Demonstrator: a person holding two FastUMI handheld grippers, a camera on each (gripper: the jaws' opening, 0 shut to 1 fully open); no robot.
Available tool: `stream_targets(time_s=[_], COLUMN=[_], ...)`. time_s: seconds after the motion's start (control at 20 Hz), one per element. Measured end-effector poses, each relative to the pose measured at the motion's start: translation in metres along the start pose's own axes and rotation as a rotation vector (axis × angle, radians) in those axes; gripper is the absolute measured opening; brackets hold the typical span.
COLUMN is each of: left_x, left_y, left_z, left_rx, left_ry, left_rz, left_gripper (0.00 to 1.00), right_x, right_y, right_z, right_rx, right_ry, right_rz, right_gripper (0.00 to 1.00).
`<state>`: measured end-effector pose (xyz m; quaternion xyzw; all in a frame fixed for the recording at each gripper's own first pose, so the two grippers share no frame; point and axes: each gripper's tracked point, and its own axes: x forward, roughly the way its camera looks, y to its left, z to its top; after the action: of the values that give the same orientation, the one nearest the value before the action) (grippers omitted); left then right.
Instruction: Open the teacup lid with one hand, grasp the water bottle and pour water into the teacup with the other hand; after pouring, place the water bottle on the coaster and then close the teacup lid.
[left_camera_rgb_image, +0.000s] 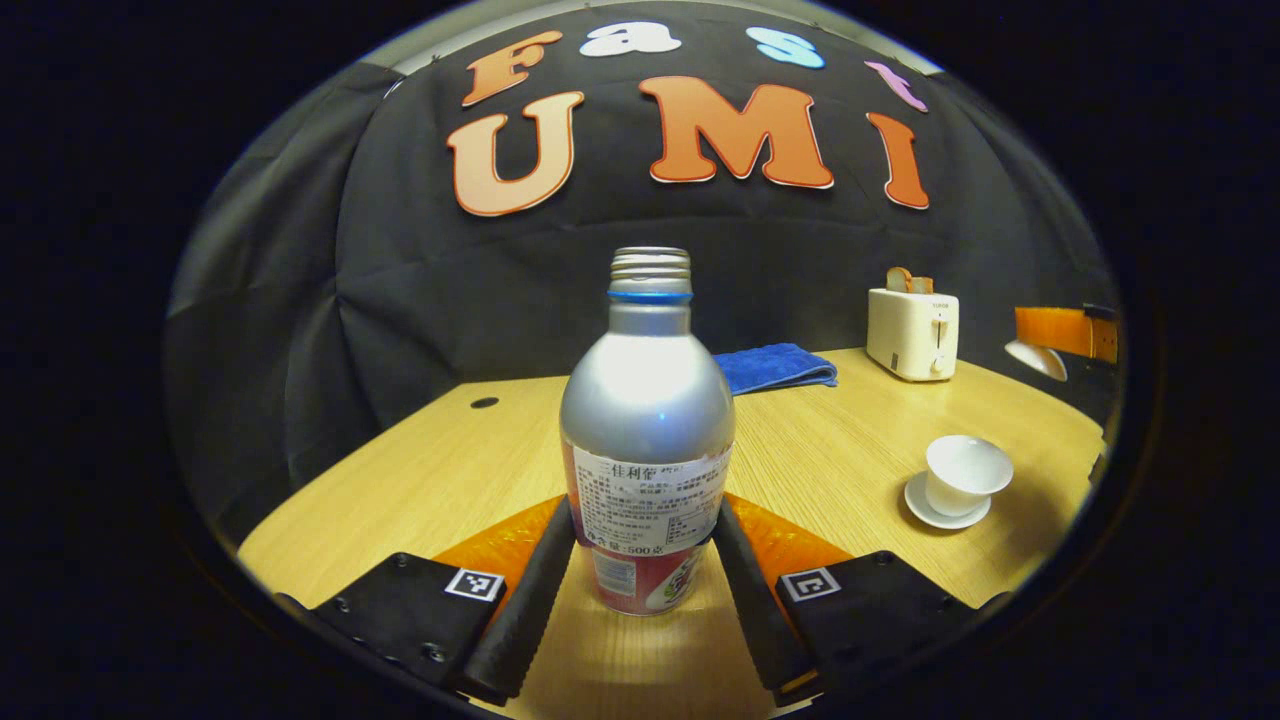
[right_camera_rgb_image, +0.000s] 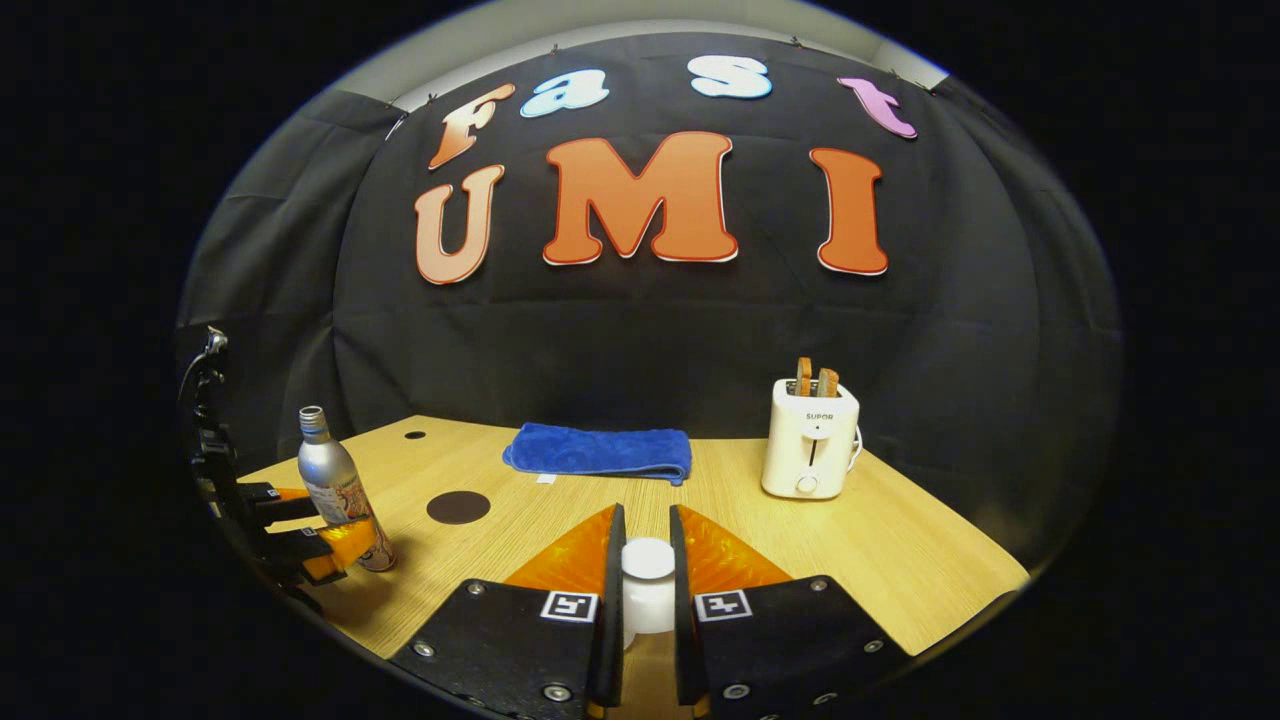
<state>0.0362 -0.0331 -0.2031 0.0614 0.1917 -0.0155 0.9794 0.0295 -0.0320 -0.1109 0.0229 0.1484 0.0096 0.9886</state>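
bottle (left_camera_rgb_image: 647, 420) label reads 500; toaster (right_camera_rgb_image: 810, 450) reads supor.

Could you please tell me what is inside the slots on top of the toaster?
Two brown slices of toast stick up out of the white toaster; their lower parts are hidden inside its slots.

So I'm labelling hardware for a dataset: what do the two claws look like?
Both match. The left claw and right claw each have two long narrow fingers, translucent orange wedge panels beside them, and black mounting blocks with screws, each bearing a small square black-and-white tag. No cables or sleeves can be made out.
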Motion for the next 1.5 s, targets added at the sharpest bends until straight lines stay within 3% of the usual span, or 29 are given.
stream_targets(time_s=[0.65, 1.5], left_x=[0.018, 0.027], left_y=[-0.027, -0.076], left_z=[0.023, 0.027], left_rx=[0.396, 0.894], left_ry=[-0.031, -0.073], left_rz=[0.034, -0.033], left_gripper=[0.85, 0.82], right_x=[-0.021, -0.025], right_y=[-0.043, -0.086], right_z=[0.013, 0.009], right_rx=[-0.023, 0.014], right_ry=[-0.055, -0.069], right_rz=[-0.062, -0.107], right_gripper=[0.21, 0.21])
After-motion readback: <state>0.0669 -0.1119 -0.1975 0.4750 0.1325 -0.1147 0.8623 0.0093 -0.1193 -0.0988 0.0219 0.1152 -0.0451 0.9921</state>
